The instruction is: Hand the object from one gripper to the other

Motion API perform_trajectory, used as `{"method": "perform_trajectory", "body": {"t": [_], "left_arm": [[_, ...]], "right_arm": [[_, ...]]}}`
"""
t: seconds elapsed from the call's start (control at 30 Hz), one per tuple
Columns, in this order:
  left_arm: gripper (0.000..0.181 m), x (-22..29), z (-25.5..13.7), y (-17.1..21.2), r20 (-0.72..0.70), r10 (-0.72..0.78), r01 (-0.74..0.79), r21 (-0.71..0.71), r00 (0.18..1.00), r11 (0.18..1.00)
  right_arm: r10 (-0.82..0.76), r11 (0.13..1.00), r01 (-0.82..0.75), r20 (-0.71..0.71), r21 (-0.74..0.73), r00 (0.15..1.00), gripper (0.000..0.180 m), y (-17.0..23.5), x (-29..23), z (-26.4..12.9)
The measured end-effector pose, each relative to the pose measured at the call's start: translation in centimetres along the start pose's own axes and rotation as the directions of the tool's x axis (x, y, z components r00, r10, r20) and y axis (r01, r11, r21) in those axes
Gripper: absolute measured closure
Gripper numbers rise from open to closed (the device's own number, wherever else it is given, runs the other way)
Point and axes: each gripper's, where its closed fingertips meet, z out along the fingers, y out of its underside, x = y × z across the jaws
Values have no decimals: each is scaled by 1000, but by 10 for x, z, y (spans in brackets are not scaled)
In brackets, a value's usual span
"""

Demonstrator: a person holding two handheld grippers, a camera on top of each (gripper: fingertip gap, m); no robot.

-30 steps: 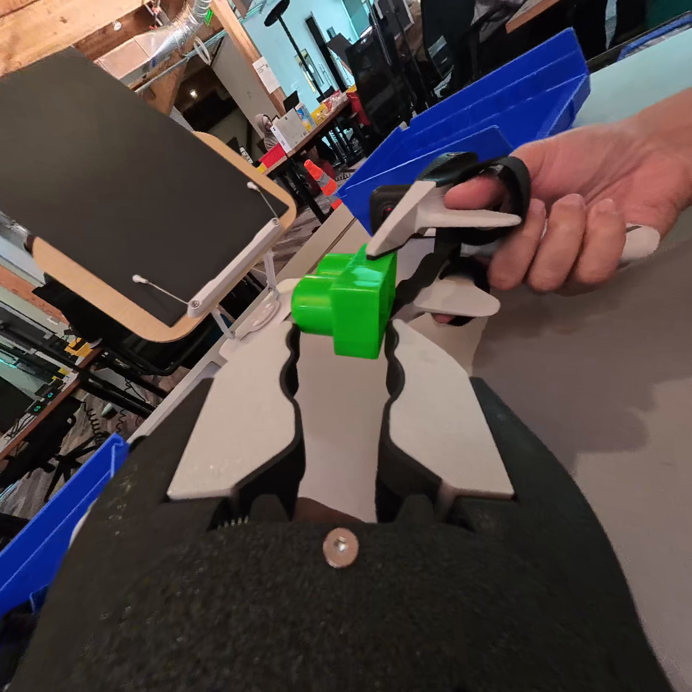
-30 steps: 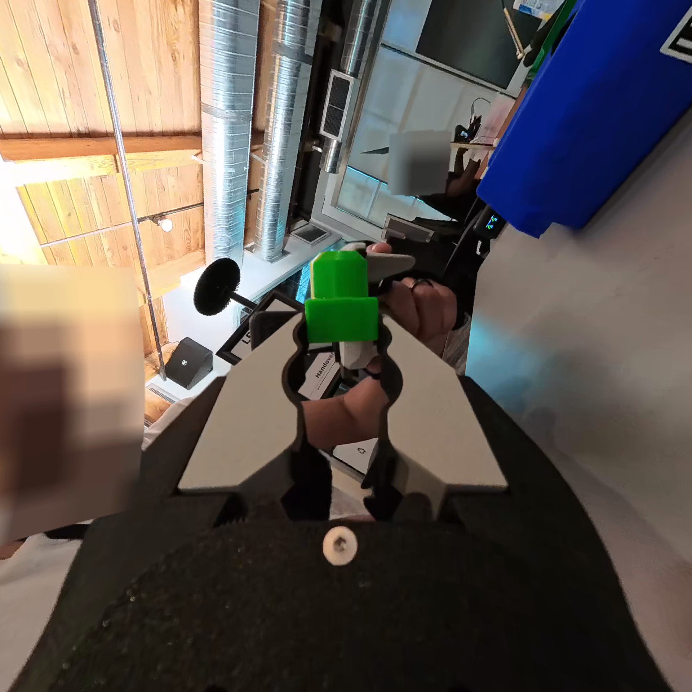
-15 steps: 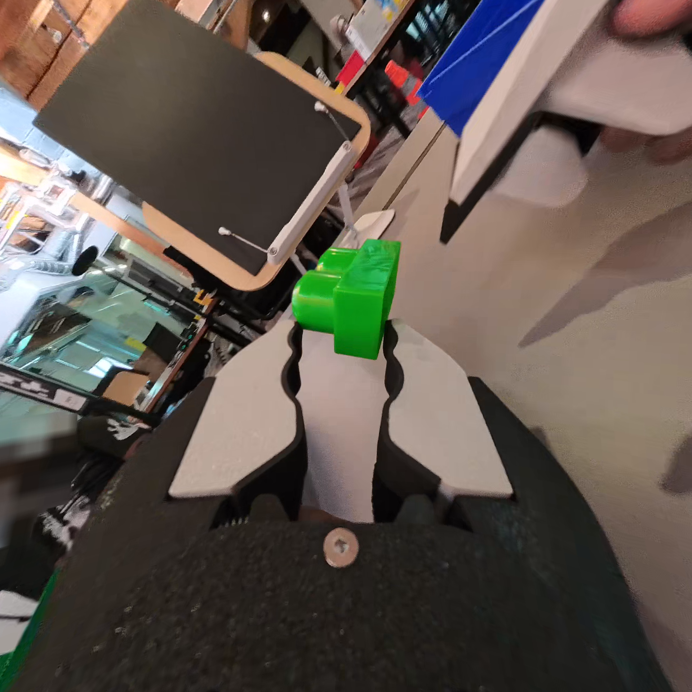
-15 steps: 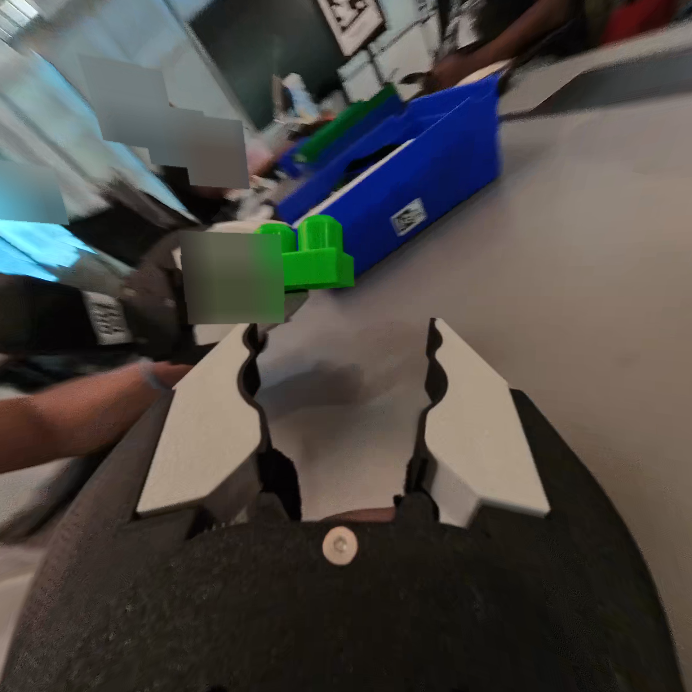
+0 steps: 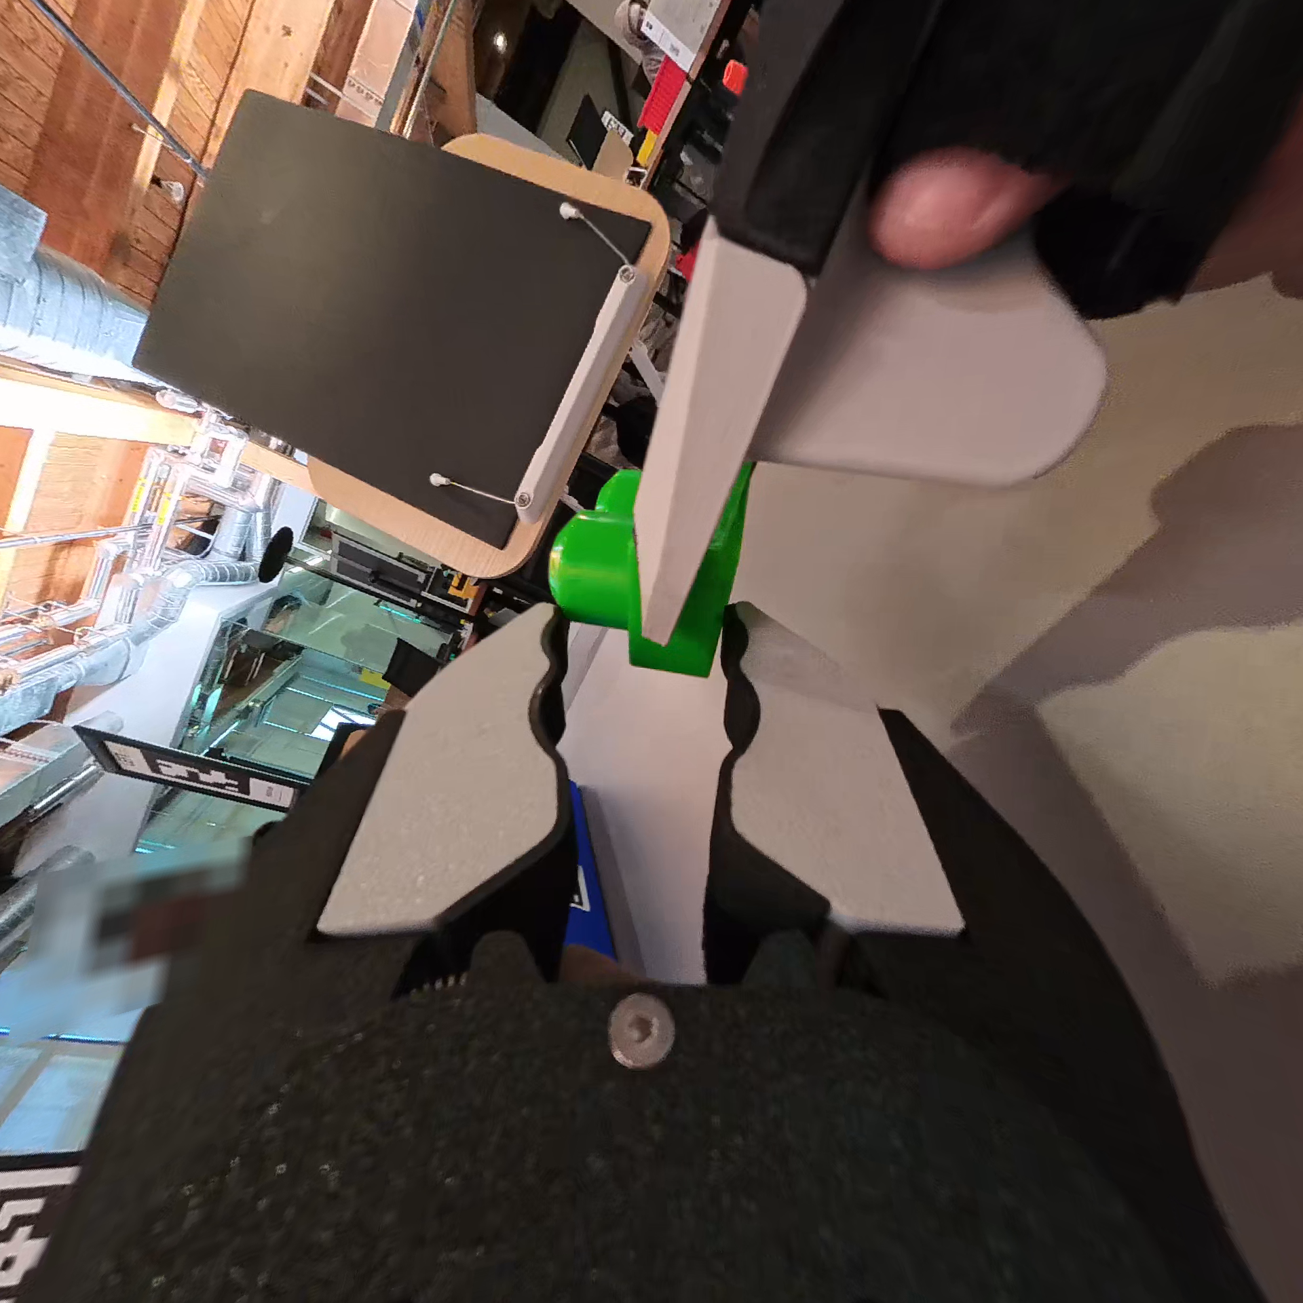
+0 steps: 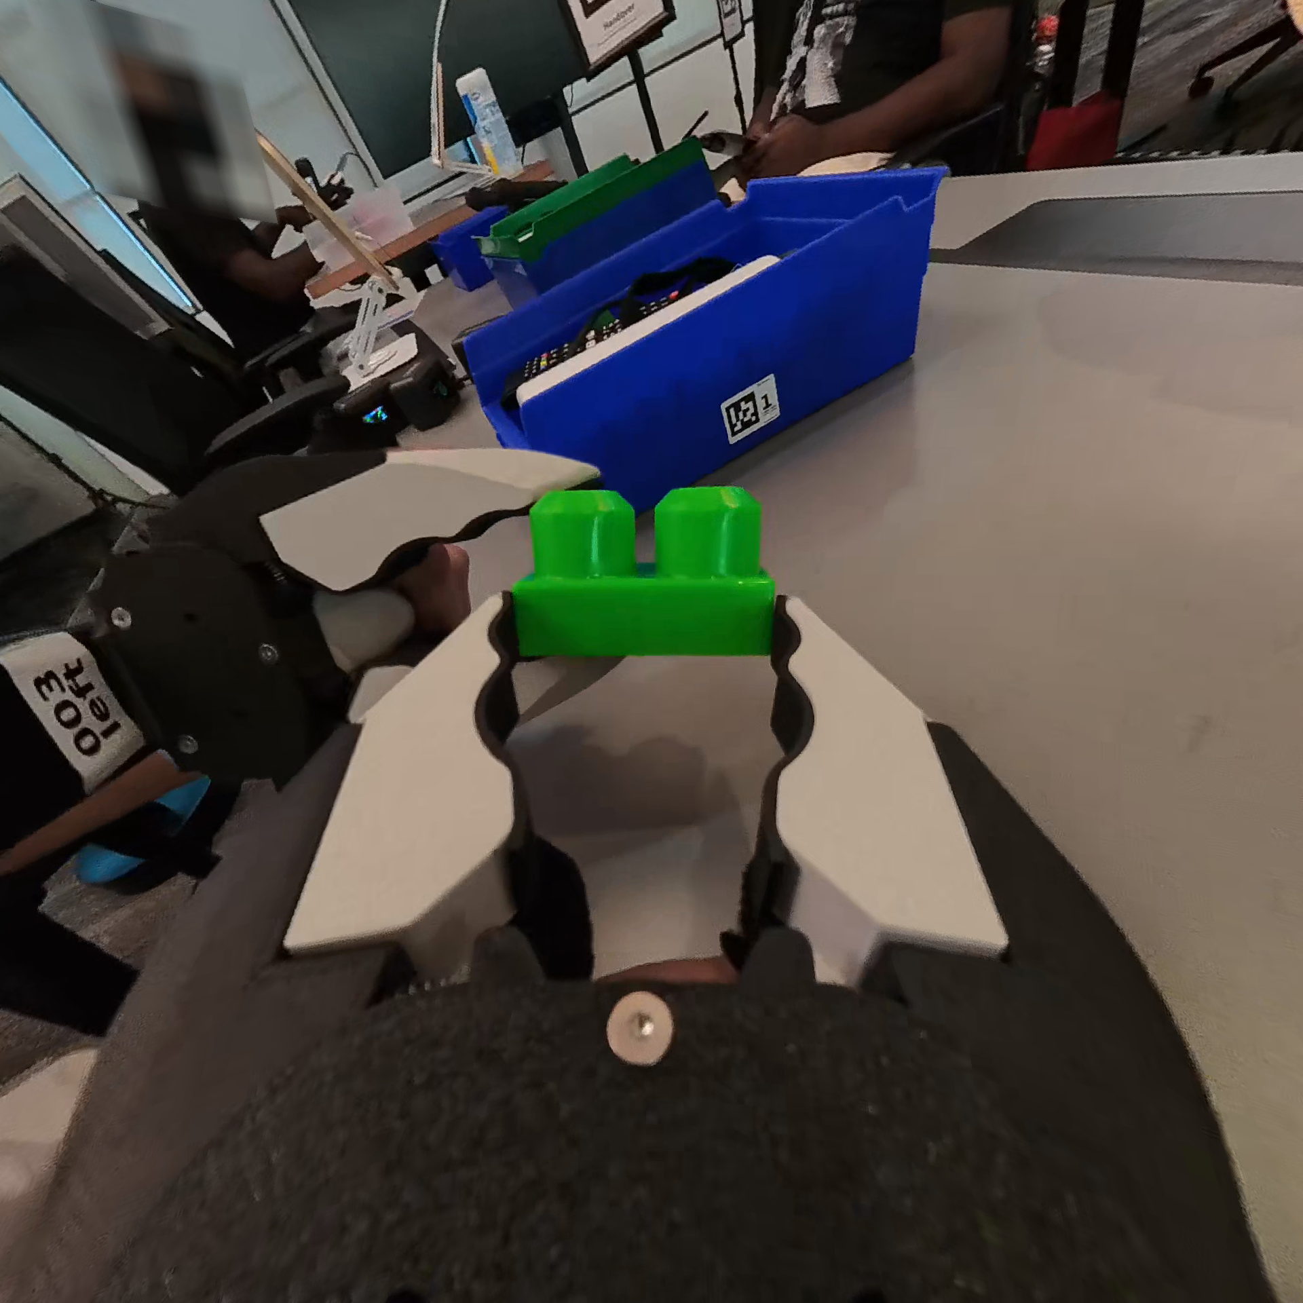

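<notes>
Green block [image 6: 643,620] between right gripper [image 6: 643,634] fingertips, seemingly gripped.

brick [image 6: 643,613] between right gripper [image 6: 641,620] fingertips, bin [image 6: 705,374] behind, left gripper [image 6: 493,508] left

Green brick [image 5: 673,656] half behind right gripper's finger [image 5: 694,451]; bin contents [image 6: 634,317] unclear

A grey table [image 6: 1057,564] holds a blue bin [image 6: 705,395] — wood-plank ceiling [image 5: 106,106] and silver ducts [image 5: 56,317] above.
</notes>
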Motion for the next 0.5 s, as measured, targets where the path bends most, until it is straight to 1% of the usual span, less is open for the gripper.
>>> {"method": "perform_trajectory", "body": {"t": [0.1, 0.2, 0.27, 0.3, 0.37, 0.43, 0.47, 0.5], "left_arm": [[141, 7, 0, -1, -77, -88, 89, 1, 993, 996], [139, 12, 0, -1, -138, -184, 186, 1, 973, 983], [136, 14, 0, 2, -201, -281, 285, -11, 938, 959], [137, 15, -1, 2, -246, -348, 355, -17, 905, 935], [139, 10, -1, 4, -318, -514, 528, -48, 796, 848], [141, -2, -1, 0, -401, -667, 700, -84, 628, 710], [139, -7, -2, -6, -460, -706, 753, -113, 539, 648], [132, -10, -3, -14, -521, -717, 782, -142, 463, 607]], "right_arm": [[-9, 999, 9, 6, -40, 1000, 107, 5, 5, -1], [-46, 998, 45, -43, -38, 998, 107, 4, 19, -7], [-77, 997, 75, -73, -31, 994, 107, 1, 29, -12], [-105, 994, 103, -89, -26, 990, 107, -1, 34, -15], [-204, 979, 203, -123, -27, 971, 108, -4, 41, -21], [-342, 939, 342, -130, -17, 931, 108, -7, 39, -25], [-412, 910, 414, -125, -7, 903, 108, -8, 34, -26], [-467, 882, 471, -130, 0, 875, 108, -10, 30, -27]]}}
